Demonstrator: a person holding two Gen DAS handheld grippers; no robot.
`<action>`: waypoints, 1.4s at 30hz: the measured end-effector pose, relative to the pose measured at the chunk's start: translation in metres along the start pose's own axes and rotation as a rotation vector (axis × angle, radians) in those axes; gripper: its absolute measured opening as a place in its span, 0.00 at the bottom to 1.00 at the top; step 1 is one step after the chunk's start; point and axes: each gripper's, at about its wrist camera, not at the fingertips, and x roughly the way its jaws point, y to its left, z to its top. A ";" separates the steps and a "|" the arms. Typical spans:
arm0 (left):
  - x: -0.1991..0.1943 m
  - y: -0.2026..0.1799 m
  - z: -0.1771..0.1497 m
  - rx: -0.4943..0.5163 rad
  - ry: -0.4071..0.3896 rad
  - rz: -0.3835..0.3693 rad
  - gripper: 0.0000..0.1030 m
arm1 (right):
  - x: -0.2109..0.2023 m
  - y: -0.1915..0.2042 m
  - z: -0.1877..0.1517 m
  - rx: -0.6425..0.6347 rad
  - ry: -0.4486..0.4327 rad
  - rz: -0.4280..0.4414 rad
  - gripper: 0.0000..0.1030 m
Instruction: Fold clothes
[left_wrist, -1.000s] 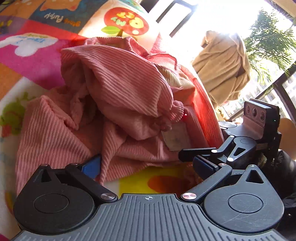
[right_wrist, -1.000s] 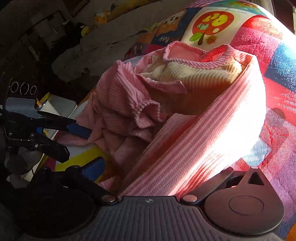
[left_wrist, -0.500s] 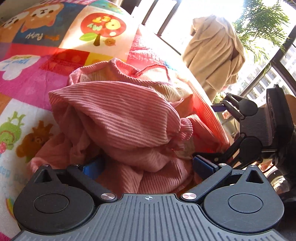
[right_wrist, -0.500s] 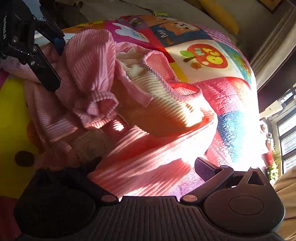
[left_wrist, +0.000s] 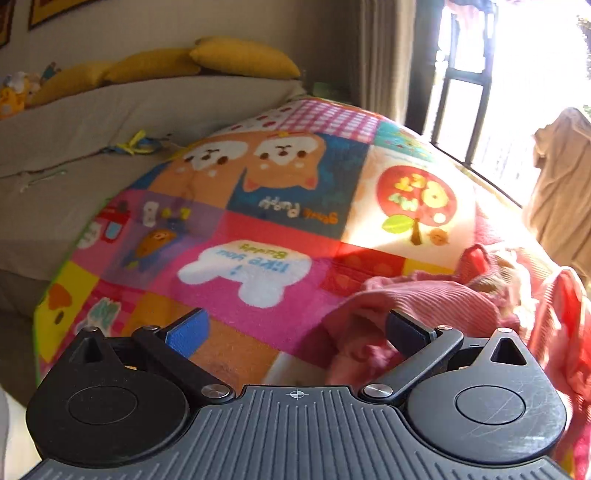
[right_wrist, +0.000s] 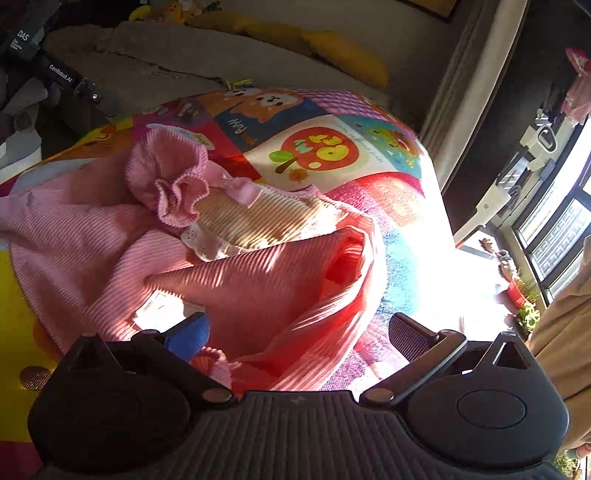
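Note:
A crumpled pink ribbed garment (right_wrist: 229, 280) with a cream ribbed inner part (right_wrist: 258, 221) lies on a colourful cartoon blanket (left_wrist: 258, 229). In the right wrist view its gathered cuff (right_wrist: 173, 199) sits on top of the heap. My right gripper (right_wrist: 299, 334) is open, low over the garment's near fold, with pink cloth lying between its wide-apart fingers. My left gripper (left_wrist: 295, 332) is open over bare blanket. The garment (left_wrist: 424, 302) bunches by its right finger (left_wrist: 406, 330); whether it touches is unclear.
A grey sofa (left_wrist: 110, 122) with yellow cushions (left_wrist: 240, 57) runs behind the blanket. A dark-framed window (left_wrist: 450, 92) glares at the right, and a beige cloth (left_wrist: 561, 184) hangs beside it. Potted plants (right_wrist: 524, 295) stand by the window.
My left gripper has swung left off the garment and now faces open blanket and the sofa. My right gripper has pulled back; more of the garment shows, lying lower.

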 end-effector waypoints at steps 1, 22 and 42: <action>0.001 -0.017 -0.003 0.046 0.033 -0.086 1.00 | 0.005 0.009 -0.005 -0.021 0.025 -0.003 1.00; -0.019 0.068 0.014 -0.159 -0.218 0.698 1.00 | -0.035 -0.066 -0.015 0.261 -0.049 -0.462 1.00; 0.102 0.029 0.012 0.124 -0.152 0.834 1.00 | 0.044 -0.026 -0.005 0.128 0.001 -0.367 1.00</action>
